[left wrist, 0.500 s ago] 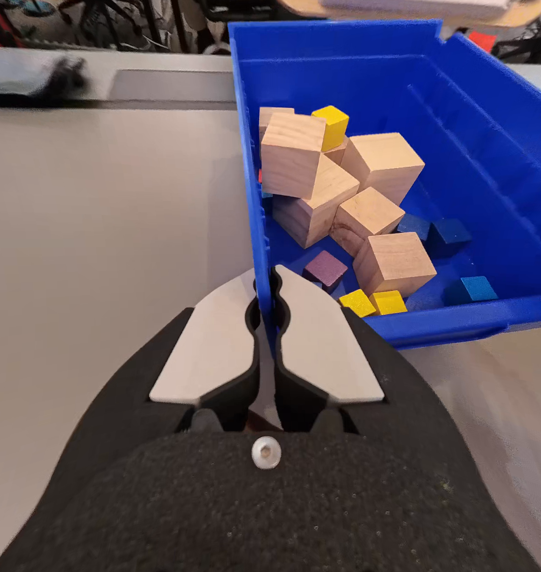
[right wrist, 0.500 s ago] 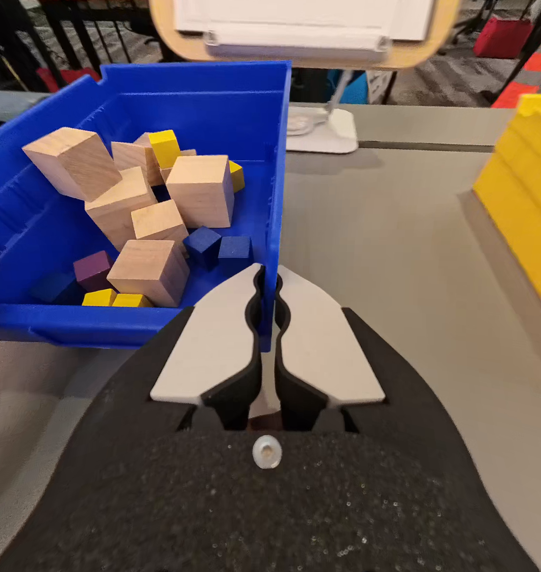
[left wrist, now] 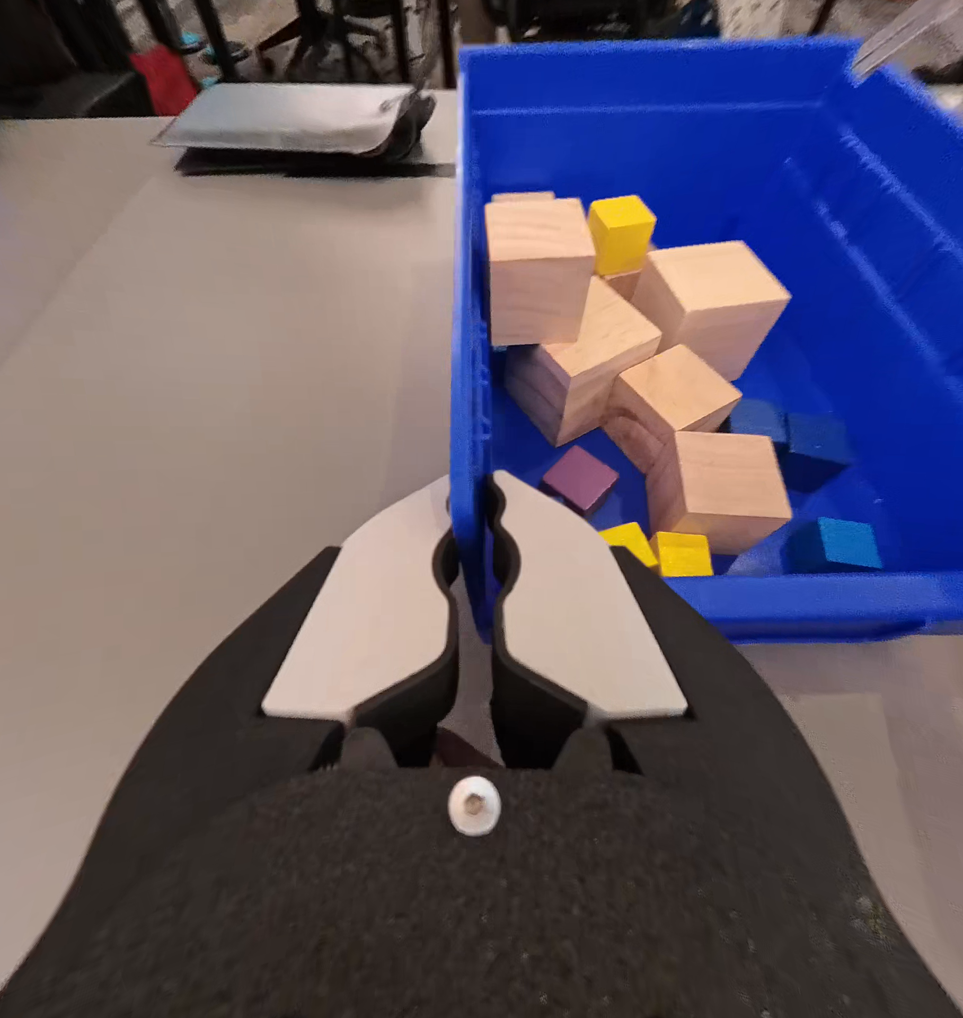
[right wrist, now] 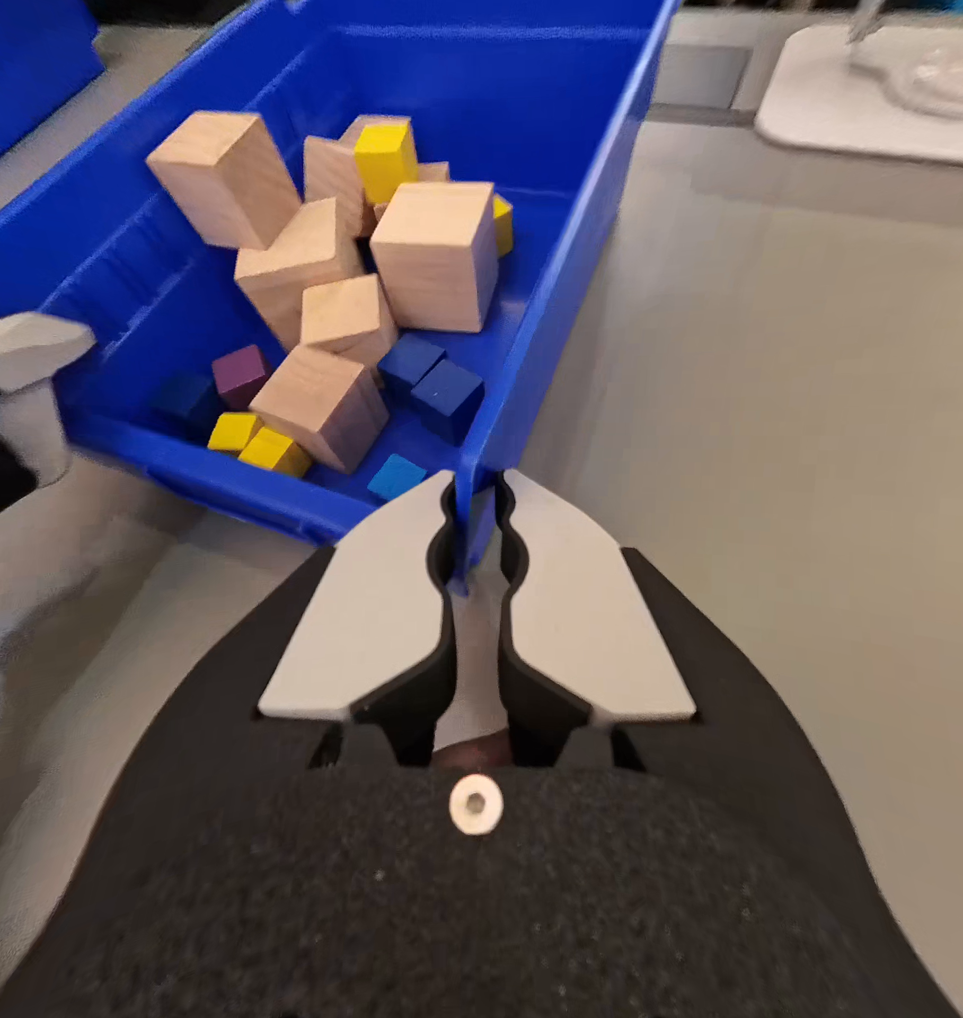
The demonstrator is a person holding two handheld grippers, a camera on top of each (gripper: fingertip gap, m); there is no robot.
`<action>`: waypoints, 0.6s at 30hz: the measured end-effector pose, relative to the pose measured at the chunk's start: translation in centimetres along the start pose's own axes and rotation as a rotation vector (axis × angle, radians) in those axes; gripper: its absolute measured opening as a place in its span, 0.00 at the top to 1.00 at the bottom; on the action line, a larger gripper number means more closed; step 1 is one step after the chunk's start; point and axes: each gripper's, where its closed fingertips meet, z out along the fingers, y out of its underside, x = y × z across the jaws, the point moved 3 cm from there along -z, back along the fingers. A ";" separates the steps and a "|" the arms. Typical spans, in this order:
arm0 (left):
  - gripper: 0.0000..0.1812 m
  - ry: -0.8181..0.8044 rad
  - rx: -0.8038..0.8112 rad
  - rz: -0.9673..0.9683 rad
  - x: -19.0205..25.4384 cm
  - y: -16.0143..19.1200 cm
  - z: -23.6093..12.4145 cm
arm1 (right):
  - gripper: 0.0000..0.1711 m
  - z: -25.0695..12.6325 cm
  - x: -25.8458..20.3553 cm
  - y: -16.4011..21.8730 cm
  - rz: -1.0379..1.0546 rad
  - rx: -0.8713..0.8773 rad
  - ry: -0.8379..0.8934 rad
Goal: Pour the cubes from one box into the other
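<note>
1. The left tongs (left wrist: pixel 471 490) are closed on the left wall of the blue box (left wrist: pixel 743 132) at its near corner, one finger outside, one inside.
2. The right tongs (right wrist: pixel 474 485) are clamped on the near right corner of the same box (right wrist: pixel 572 286), which looks tilted in the right wrist view.
3. The left tongs (right wrist: pixel 27 352) also show at the box's left side in that view.
4. Inside lie big wooden cubes (left wrist: pixel 716 485) with small yellow cubes (left wrist: pixel 680 553), blue cubes (right wrist: pixel 446 394) and a purple cube (left wrist: pixel 578 478).
5. The grey bench (left wrist: pixel 203 385) lies below; a grey pad (left wrist: pixel 292 118) sits far left.
</note>
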 end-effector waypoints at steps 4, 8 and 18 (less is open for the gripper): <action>0.81 -0.111 0.018 0.077 0.8 -1.3 -2.5 | 0.90 -4.7 1.5 0.2 -0.027 -0.102 -0.245; 0.78 -0.025 0.098 0.007 3.8 -2.3 -7.0 | 0.86 -12.3 9.3 1.2 -0.160 -0.008 -0.268; 0.79 0.130 0.028 -0.106 10.5 5.8 -10.2 | 0.86 -29.0 39.5 10.2 0.070 0.150 0.411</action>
